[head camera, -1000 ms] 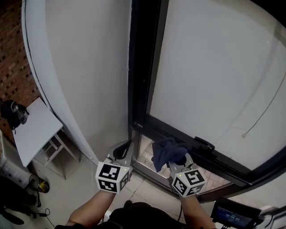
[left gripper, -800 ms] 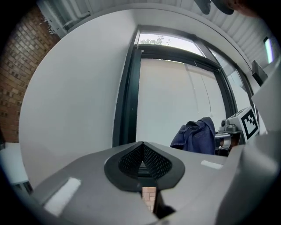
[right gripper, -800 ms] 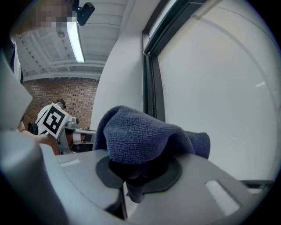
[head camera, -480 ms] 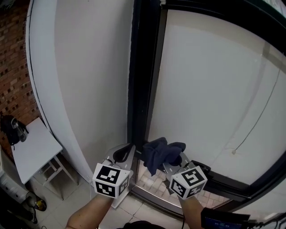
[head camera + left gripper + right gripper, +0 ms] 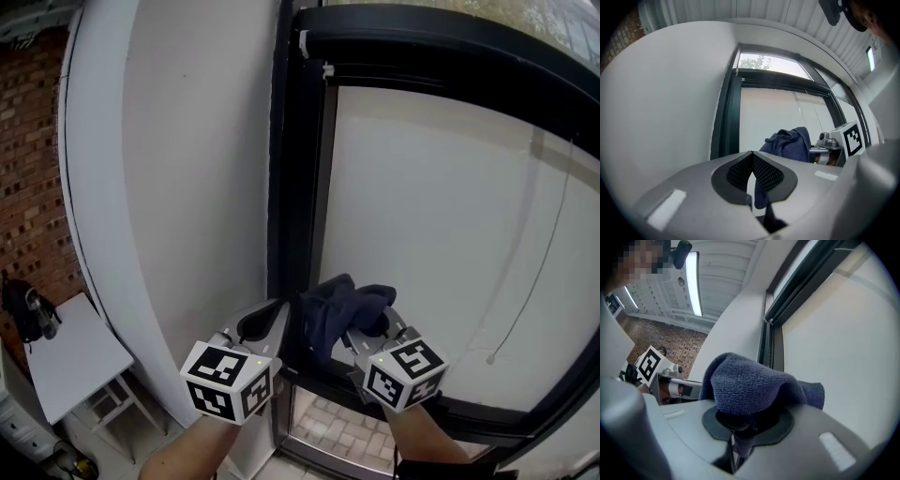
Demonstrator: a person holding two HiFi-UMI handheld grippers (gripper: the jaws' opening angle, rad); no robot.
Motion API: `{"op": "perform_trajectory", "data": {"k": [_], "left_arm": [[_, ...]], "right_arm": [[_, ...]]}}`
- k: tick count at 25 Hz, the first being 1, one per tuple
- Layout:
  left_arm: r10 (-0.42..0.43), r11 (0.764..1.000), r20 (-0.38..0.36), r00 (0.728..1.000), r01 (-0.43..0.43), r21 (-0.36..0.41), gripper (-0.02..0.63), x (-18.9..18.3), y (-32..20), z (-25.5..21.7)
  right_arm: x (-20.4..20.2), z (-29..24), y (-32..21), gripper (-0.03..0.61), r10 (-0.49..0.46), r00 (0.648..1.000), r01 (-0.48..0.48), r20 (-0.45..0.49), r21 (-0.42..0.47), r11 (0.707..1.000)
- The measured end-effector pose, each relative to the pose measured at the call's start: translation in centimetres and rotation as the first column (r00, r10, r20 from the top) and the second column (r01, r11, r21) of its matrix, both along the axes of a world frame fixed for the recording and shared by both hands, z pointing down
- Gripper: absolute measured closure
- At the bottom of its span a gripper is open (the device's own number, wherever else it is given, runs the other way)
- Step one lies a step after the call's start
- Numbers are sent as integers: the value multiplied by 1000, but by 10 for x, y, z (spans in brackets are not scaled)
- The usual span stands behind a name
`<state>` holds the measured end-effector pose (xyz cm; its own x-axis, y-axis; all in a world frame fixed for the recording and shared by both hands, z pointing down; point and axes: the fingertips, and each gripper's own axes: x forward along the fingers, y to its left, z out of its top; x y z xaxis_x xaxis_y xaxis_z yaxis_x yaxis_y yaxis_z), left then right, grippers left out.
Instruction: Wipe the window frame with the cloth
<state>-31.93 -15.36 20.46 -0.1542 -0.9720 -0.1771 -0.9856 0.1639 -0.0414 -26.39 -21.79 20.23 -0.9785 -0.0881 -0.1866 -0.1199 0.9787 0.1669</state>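
Raised higher since the earlier frame, the dark blue cloth (image 5: 339, 305), bunched and nubbly, was held against the black window frame (image 5: 292, 187), pinched between the jaws of the right gripper (image 5: 367, 330). Alongside, the left gripper (image 5: 270, 321) was pressed together on nothing.

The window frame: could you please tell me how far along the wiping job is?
Done: the dark blue terry cloth is clamped in the right gripper. In hand: it is held up close to the upright of the black window frame; contact cannot be confirmed. Left: the wiping itself, as no wiped streak shows. The left gripper is shut and empty.
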Motion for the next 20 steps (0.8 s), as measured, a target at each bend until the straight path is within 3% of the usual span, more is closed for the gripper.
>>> {"op": "perform_trajectory", "data": {"k": [9, 20], "left_arm": [[22, 997, 17, 1000, -24, 68, 620, -26, -6, -73], [69, 983, 76, 995, -80, 163, 620, -27, -12, -168]], "right_arm": [[-16, -76, -8, 531, -3, 998, -1, 60, 67, 998], [-14, -188, -9, 531, 82, 981, -107, 173, 138, 985]]}}
